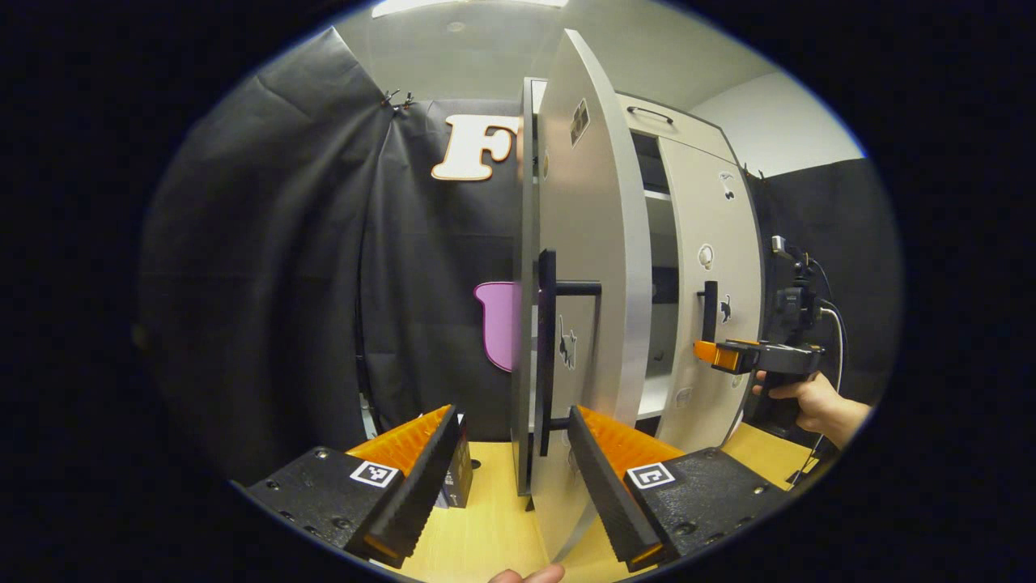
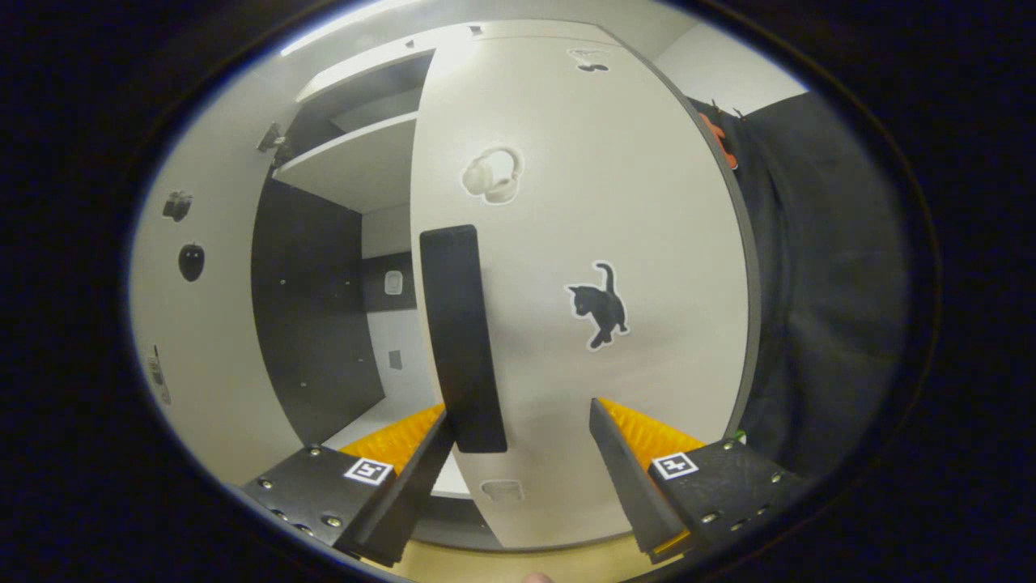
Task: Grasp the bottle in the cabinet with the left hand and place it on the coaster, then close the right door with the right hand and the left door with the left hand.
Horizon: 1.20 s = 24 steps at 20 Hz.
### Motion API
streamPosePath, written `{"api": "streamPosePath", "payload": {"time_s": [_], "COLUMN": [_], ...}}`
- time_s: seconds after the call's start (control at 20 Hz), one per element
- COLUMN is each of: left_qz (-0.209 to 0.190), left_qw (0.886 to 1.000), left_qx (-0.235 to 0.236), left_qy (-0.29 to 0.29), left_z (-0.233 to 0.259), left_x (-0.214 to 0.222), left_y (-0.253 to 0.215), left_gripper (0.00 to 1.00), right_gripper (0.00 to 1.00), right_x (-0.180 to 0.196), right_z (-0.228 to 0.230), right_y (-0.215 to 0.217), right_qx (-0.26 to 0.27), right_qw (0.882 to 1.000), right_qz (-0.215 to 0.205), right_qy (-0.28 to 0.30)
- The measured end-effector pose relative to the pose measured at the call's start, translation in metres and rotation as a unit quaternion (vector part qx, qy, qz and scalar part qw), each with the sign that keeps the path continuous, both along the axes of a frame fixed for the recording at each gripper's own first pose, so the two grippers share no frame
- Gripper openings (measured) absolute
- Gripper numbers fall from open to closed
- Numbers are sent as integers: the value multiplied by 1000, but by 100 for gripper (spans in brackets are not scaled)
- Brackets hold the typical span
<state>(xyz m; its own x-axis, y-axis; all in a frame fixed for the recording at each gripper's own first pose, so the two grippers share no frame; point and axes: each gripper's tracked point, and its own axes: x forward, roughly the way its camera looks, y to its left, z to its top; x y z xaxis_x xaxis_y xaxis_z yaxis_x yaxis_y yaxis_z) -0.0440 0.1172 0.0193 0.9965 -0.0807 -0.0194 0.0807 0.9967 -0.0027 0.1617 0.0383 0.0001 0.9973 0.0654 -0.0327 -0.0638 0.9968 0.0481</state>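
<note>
In the left gripper view, the left gripper (image 1: pixel 510 478) is spread wide and holds nothing, with the edge of the left door (image 1: pixel 583 267) and its black handle (image 1: pixel 549 348) between its fingers, while far off a hand (image 1: pixel 813 405) holds the right gripper (image 1: pixel 716 354) against the right door (image 1: pixel 716 291). In the right gripper view, the right gripper (image 2: pixel 518 470) is also spread wide and empty, close up to the right door (image 2: pixel 599 243), its black handle (image 2: pixel 461 340) and a cat sticker (image 2: pixel 600 308). Beside the door, a white shelf (image 2: pixel 356 166) sits inside the cabinet (image 2: pixel 324 324); I cannot tell where the bottle is.

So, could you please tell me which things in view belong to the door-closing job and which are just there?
Job:
- left door with its handle
- right door with its handle
- left gripper, open
- right gripper, open

Just there:
- cat sticker
- headphone sticker
- cabinet shelf
</note>
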Motion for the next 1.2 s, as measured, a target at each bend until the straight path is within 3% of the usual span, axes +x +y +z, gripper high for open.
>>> {"api": "streamPosePath", "payload": {"time_s": [0.3, 0.55, 0.6, 0.65, 0.75, 0.8, 0.85, 1.05, 1.2], "left_qz": [-45, -54, -56, -59, -63, -56, -53, -51, -50], "left_qw": [999, 999, 998, 998, 998, 998, 999, 998, 999], "left_qx": [-11, -3, -7, -11, -17, -14, -7, 24, 8], "left_qy": [8, 0, 1, 2, 3, 3, 2, -8, -2], "left_z": [-4, -3, -4, -4, -5, -5, -5, -3, -6], "left_x": [6, 16, 17, 20, 25, 29, 32, 52, 73], "left_y": [-50, -76, -81, -86, -96, -98, -104, -132, -151], "left_gripper": [88, 87, 82, 87, 88, 83, 93, 96, 96], "right_gripper": [100, 100, 100, 100, 100, 100, 100, 100, 100], "right_x": [-50, -72, -73, -77, -83, -85, -90, -107, -119], "right_z": [7, 18, 19, 19, 16, 14, 11, 17, 22], "right_y": [-33, -64, -68, -71, -75, -75, -76, -73, -75], "right_qx": [13, 13, 13, 12, 13, 16, 21, 50, 40], "right_qw": [1000, 1000, 1000, 1000, 1000, 1000, 1000, 998, 999], "right_qz": [-2, -11, -11, -12, -10, -8, -5, 14, 20], "right_qy": [-1, -3, -2, -1, 3, 8, 14, 18, 8]}}
